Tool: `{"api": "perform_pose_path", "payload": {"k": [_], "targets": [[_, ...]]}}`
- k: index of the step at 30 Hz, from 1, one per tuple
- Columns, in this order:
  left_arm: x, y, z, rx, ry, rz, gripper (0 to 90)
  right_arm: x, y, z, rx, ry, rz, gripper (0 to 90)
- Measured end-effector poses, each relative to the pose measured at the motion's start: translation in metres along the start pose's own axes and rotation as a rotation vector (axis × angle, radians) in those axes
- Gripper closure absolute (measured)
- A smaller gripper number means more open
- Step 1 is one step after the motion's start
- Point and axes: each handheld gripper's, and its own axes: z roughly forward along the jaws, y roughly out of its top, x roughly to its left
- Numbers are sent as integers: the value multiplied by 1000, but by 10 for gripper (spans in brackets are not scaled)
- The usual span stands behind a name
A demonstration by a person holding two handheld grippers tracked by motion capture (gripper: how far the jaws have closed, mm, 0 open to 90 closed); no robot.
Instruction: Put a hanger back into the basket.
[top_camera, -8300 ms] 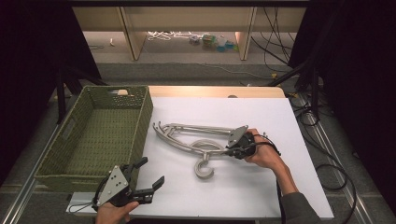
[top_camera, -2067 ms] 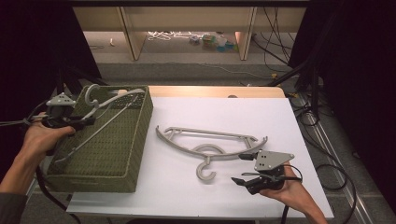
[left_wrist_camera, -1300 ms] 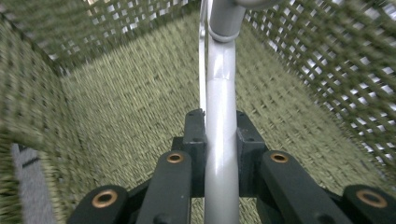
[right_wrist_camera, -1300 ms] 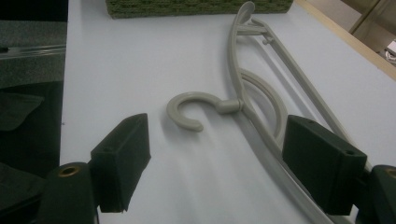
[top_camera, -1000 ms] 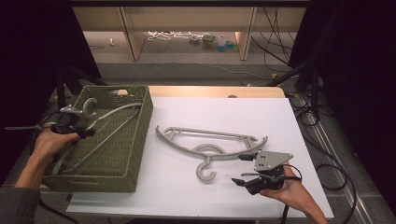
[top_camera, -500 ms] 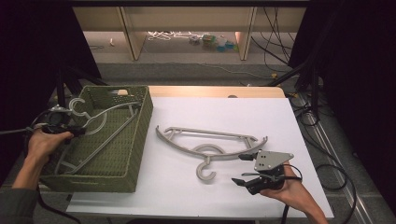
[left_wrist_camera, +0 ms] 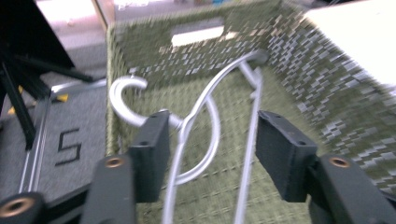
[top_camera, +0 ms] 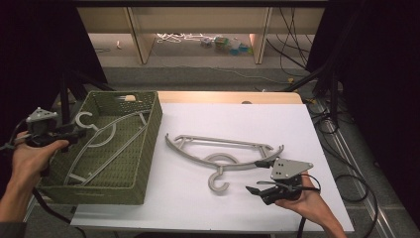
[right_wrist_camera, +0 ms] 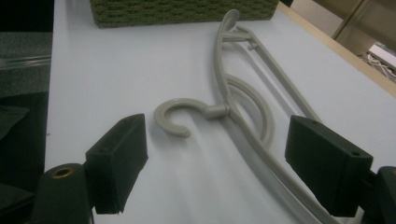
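The landmark is the green woven basket (top_camera: 143,148), which stands at the left end of the white table (top_camera: 237,124). Inside the basket a grey plastic coat hanger (top_camera: 106,144) lies slantwise, its hook poking up at the basket's far left wall and its shoulders running toward the near right corner.

The left gripper (top_camera: 69,135) hovers just outside the basket's left wall, beside that hook. Its jaws have just been opening; in the left gripper view they stand apart on either side of the hanger's neck (left_wrist_camera: 187,126) with clear gaps, the pads pressing on nothing, so the hanger rests free in the basket.

To the right of the basket, on the bare table, a second grey coat hanger (top_camera: 223,153) lies flat, its hook turned toward the near edge. Well to the right of the basket, near the table's front edge, the right gripper (top_camera: 255,189) sits low just beside that hanger's hook, jaws spread wide and empty, the hook (right_wrist_camera: 180,116) lying ahead between them.
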Motion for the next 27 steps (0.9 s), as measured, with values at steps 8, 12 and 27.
{"api": "perform_pose_path", "payload": {"k": [8, 12, 27], "targets": [[-51, 2, -34, -93, -141, 35, 347, 0, 3, 0, -16, -9, 6, 211], [-82, -2, -47, -141, -220, 46, 317, 0, 3, 0, -18, -15, 6, 211], [-180, -42, -39, -229, -445, 96, 285, -2, 3, 0, -43, -54, 27, 208]]}}
